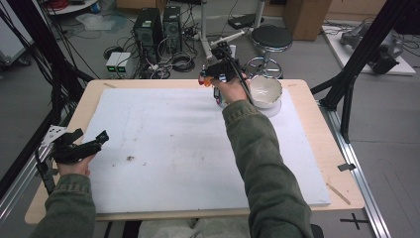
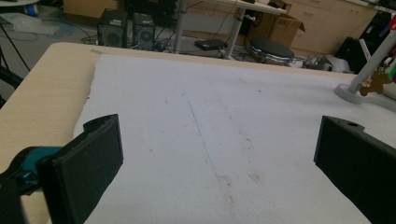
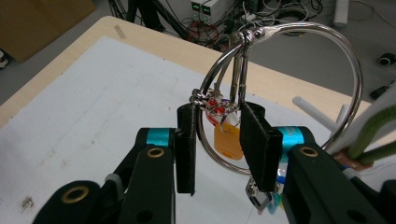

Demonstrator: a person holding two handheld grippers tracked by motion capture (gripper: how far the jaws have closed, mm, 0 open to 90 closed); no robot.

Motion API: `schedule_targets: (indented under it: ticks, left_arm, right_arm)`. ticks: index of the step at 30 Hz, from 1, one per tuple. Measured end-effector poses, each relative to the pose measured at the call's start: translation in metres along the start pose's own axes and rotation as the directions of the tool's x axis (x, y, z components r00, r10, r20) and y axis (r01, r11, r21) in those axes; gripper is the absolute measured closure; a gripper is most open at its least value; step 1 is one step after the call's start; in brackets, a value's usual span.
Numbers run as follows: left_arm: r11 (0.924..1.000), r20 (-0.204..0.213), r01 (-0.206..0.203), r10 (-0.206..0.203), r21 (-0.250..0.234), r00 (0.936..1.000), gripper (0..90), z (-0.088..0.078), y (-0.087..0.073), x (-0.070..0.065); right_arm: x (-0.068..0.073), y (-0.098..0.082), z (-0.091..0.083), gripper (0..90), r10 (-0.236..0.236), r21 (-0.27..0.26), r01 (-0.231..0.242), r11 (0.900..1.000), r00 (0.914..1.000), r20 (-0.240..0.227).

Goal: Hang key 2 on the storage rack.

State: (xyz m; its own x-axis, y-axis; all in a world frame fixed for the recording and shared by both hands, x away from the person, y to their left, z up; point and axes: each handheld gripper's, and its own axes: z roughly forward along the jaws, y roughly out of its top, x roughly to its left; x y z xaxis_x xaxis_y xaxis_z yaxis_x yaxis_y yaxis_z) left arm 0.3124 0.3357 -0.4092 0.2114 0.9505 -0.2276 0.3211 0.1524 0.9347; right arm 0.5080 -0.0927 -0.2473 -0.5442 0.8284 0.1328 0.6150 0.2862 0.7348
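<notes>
Seen from the high view: a white mat on the table, a white bowl at its far right, the left gripper resting at the near left edge and the right gripper held just beside the bowl at the far edge. Caught close in the right gripper view: jaws nearly shut on a large metal ring strung with clips and an orange tag. Revealed in the left gripper view: jaws wide apart over bare mat, gripping nothing, with a white stand off to the right.
</notes>
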Motion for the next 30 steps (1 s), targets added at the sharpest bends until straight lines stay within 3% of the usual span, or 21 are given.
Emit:
schedule_targets:
  ticks: [4, 13, 24, 30]
  left_arm:
    - [1.0000, -0.003, -0.005, 0.005, 0.000, 1.0000, 1.7, 0.000, 0.000, 0.000]
    - [1.0000, -0.003, -0.009, 0.009, 0.003, 1.0000, 1.7, -0.001, 0.000, 0.000]
    - [0.9999, 0.001, -0.012, 0.012, 0.007, 0.9999, 1.7, 0.000, -0.001, 0.000]
    - [0.9998, 0.008, -0.017, 0.017, 0.010, 0.9998, 1.7, 0.001, -0.001, 0.000]
  right_arm:
    - [-0.005, 0.004, 0.006, 67.6, 0.029, -0.004, -0.029, 1.000, 0.9995, -0.008]
    - [-0.019, 0.005, 0.023, 67.6, 0.064, 0.027, -0.065, 0.998, 0.9976, 0.025]
    - [-0.022, 0.004, 0.040, 67.5, 0.060, 0.054, -0.061, 0.997, 0.9979, 0.023]
    - [-0.021, 0.006, 0.047, 67.5, 0.033, 0.070, -0.039, 0.997, 0.9966, 0.076]
